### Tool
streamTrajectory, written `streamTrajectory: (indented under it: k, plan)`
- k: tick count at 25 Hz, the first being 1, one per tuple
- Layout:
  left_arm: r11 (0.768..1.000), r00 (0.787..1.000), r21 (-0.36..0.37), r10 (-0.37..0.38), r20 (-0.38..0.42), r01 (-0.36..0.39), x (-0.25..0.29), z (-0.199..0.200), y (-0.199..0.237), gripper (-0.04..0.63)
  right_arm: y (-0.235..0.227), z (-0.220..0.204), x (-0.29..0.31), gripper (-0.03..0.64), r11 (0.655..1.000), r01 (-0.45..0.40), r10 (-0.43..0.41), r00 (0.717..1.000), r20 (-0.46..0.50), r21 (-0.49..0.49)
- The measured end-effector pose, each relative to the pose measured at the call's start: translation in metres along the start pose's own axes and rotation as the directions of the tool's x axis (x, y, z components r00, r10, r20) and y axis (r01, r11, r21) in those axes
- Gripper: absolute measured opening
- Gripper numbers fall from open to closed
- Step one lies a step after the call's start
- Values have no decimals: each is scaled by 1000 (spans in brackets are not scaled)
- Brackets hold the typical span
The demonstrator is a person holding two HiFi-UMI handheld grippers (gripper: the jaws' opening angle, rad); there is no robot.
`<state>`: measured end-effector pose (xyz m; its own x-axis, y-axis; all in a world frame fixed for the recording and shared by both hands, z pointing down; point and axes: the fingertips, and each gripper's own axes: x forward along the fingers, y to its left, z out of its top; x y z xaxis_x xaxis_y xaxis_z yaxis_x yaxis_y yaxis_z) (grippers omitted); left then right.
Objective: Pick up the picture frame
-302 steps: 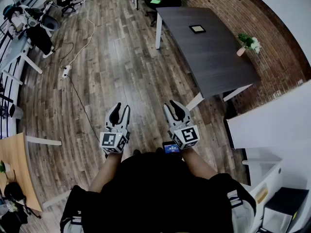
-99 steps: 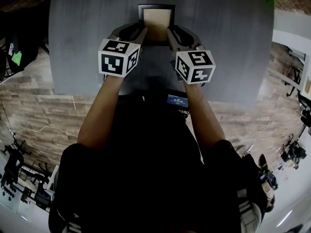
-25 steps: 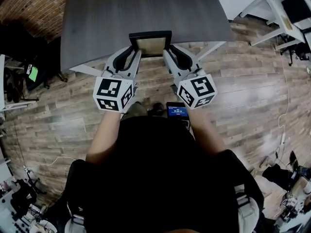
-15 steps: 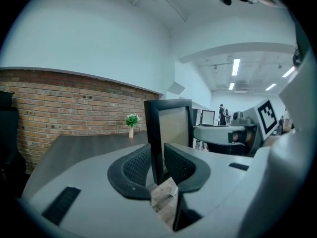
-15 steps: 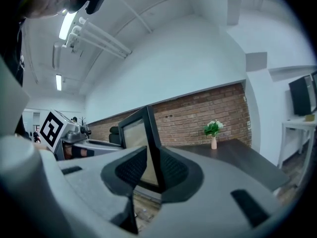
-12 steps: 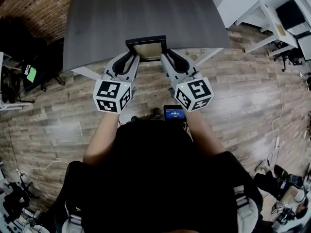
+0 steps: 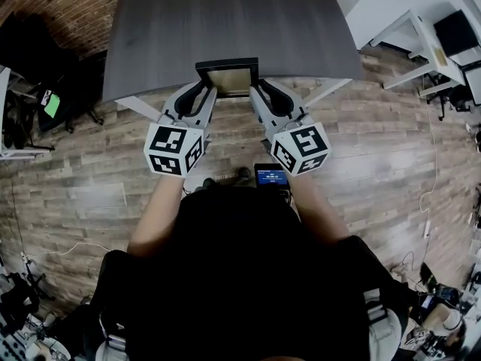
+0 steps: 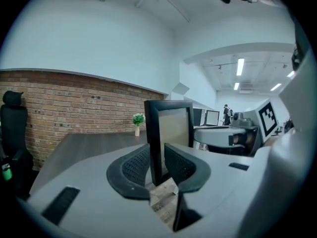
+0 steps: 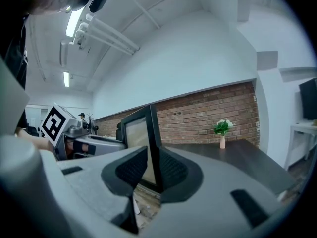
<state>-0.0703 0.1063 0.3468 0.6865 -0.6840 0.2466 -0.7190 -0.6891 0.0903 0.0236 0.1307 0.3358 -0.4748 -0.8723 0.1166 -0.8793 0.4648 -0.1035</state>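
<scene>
The picture frame (image 7: 228,76), black-rimmed with a tan middle, hangs in the air over the near edge of the dark table (image 7: 225,21). My left gripper (image 7: 204,90) is shut on its left rim and my right gripper (image 7: 255,90) is shut on its right rim. In the left gripper view the picture frame (image 8: 168,128) stands upright, its black rim pinched between the mesh pads of the left gripper (image 8: 156,165). The right gripper view has the picture frame's (image 9: 141,133) opposite rim clamped in the right gripper (image 9: 151,170).
A small vase with a plant (image 8: 137,123) stands on the table's far end by the brick wall, and the vase (image 9: 222,130) shows in the right gripper view too. Wooden floor (image 7: 391,141) lies below. A white desk (image 7: 421,28) stands right, dark chairs (image 7: 30,59) left.
Four seconds ago the frame was over the table between both grippers; now it is held near the table's edge. Over the last second the grips stay the same and the view shifts slightly.
</scene>
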Motion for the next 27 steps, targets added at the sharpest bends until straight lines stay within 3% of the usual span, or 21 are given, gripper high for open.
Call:
streamTrajectory:
  k: [27]
  plan:
    - [999,999,-7,39,-14,-39,43,-8,-33,80,-58,-14,-14,66,997,-54,52,998,24,54]
